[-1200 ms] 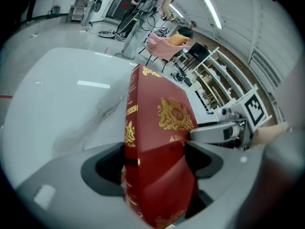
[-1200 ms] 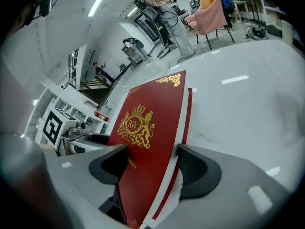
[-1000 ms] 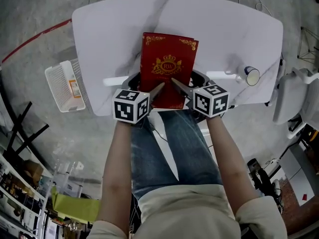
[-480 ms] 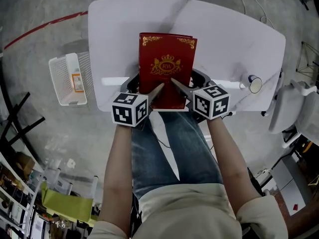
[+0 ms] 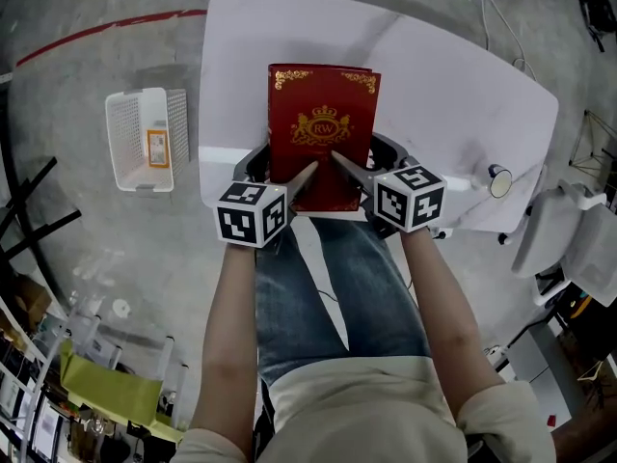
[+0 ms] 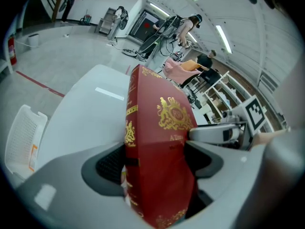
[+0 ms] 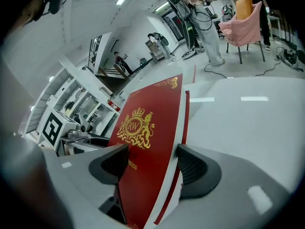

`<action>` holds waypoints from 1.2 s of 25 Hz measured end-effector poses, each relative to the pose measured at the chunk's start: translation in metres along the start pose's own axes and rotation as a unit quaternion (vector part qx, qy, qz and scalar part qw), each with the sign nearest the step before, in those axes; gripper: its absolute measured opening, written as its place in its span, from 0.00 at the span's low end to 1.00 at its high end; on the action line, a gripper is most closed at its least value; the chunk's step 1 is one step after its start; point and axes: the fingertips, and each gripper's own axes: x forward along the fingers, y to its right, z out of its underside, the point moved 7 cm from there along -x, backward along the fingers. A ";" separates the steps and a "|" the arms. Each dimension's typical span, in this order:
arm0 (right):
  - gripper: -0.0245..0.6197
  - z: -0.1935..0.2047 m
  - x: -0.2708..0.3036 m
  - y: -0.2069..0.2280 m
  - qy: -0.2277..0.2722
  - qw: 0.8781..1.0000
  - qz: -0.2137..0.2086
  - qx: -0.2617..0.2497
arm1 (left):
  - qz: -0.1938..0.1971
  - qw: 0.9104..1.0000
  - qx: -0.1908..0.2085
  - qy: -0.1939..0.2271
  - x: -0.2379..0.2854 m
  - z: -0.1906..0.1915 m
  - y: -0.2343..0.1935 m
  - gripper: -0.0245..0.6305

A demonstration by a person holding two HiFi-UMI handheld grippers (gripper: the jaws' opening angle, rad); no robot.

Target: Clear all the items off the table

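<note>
Left tool [image 6: 156, 159] and right tool [image 7: 151, 168]: grey shells, dark ribbed pads [image 6: 112, 163], white black-marked cubes [image 5: 253, 212] at 9 and 3 o'clock in the head view. Blue jeans [image 5: 328, 287] and a pale beige short-sleeved top [image 5: 366, 413] at 6 o'clock.

L tool [image 5: 304, 174] clamped, R tool [image 5: 345, 167] clamped

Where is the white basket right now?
In the head view, the white basket sits on the grey floor at the left, close beside the white table's left edge and left of the red box.
</note>
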 end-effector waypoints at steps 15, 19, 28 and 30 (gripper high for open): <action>0.54 -0.022 0.035 -0.040 -0.020 0.999 -0.017 -0.038 | -0.018 0.999 -0.037 0.034 -0.033 -0.002 -0.039 0.64; 0.54 -0.025 0.048 -0.051 -0.025 0.998 -0.022 -0.047 | -0.021 0.998 -0.046 0.041 -0.041 -0.001 -0.054 0.64; 0.54 -0.035 0.084 -0.092 -0.040 0.996 -0.033 -0.069 | -0.030 0.995 -0.071 0.060 -0.072 0.003 -0.097 0.63; 0.54 -0.038 0.093 -0.100 -0.044 0.996 -0.035 -0.073 | -0.032 0.994 -0.077 0.063 -0.078 0.003 -0.106 0.63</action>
